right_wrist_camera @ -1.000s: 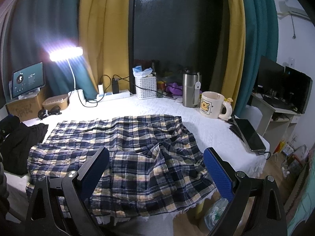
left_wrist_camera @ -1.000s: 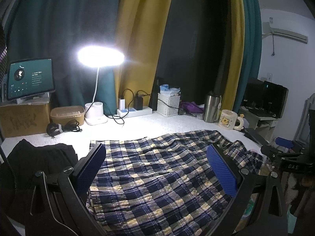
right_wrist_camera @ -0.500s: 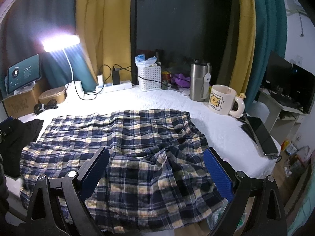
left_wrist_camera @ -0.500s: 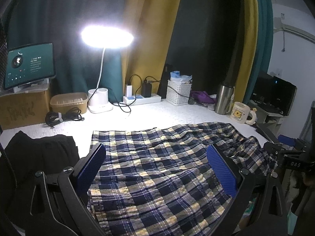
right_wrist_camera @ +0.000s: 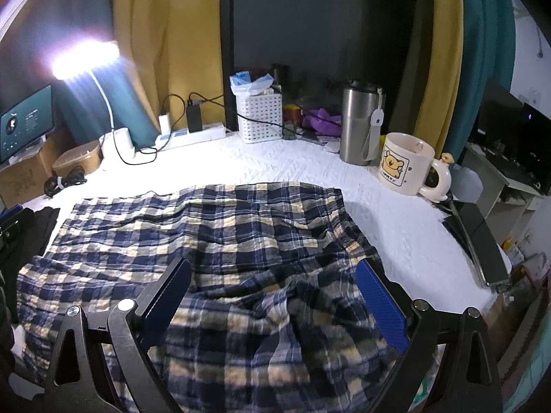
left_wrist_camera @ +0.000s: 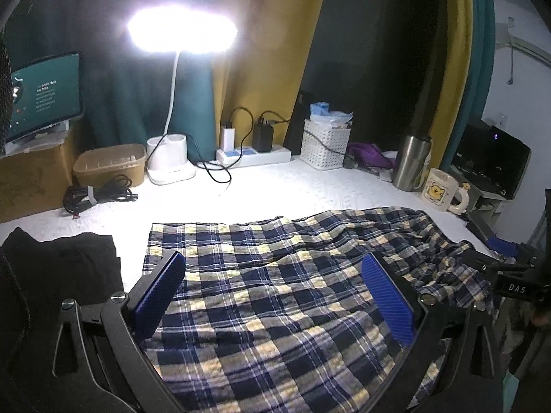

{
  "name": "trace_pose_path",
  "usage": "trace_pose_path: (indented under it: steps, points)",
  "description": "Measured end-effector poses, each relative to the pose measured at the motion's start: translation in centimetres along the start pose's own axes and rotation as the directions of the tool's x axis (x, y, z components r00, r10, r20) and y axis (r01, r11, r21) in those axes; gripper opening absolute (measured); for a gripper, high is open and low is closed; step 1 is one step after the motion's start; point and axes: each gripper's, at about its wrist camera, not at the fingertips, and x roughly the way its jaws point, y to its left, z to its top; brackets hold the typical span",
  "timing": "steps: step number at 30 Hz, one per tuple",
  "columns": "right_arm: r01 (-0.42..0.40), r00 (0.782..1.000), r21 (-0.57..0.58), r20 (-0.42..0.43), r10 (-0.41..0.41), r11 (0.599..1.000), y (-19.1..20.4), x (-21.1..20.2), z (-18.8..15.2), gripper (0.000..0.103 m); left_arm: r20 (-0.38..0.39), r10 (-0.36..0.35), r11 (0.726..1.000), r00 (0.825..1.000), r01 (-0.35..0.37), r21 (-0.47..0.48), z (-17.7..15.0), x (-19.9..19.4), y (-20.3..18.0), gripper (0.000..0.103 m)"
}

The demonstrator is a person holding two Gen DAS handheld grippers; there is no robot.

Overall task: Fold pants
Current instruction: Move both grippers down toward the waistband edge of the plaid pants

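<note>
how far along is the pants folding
Done: the navy-and-yellow plaid pants lie spread on the white tablecloth, rumpled at one end. In hand: nothing; left gripper and right gripper are open above the fabric. Left: every fold.

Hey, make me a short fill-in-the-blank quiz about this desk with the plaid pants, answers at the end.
1. The plaid pants lie spread on a ____ tablecloth.
2. Both the left gripper and the right gripper have their jaws ____.
3. The mug stands right beside a steel ____.
4. The desk lamp is switched ____.

Answers: white; open; tumbler; on
</note>
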Motion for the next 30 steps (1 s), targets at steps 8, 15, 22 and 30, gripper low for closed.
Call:
trace_pose_path:
  steps: [8,15,22,30]
  points:
    - [-0.01,0.999,0.002,-0.046,0.01,1.0,-1.0,4.0,1.5,0.097,-0.078,0.038,0.999,0.996,-0.039,-0.013,0.7,3.7,0.4,0.101]
    - [-0.003,0.997,0.013,-0.081,0.004,1.0,-3.0,7.3,2.9,0.097,-0.155,0.093,0.996,0.983,-0.093,0.009,1.5,6.8,1.9,0.101]
    - [-0.037,0.991,0.061,-0.124,0.045,0.997,-6.2,10.6,4.9,0.097,-0.232,0.146,0.989,0.962,-0.142,0.031,2.5,10.4,6.2,0.101]
    - [-0.035,0.995,0.045,-0.092,0.039,0.998,-9.2,11.9,9.0,0.097,-0.376,0.12,0.992,0.919,-0.125,0.01,2.7,15.0,10.2,0.097]
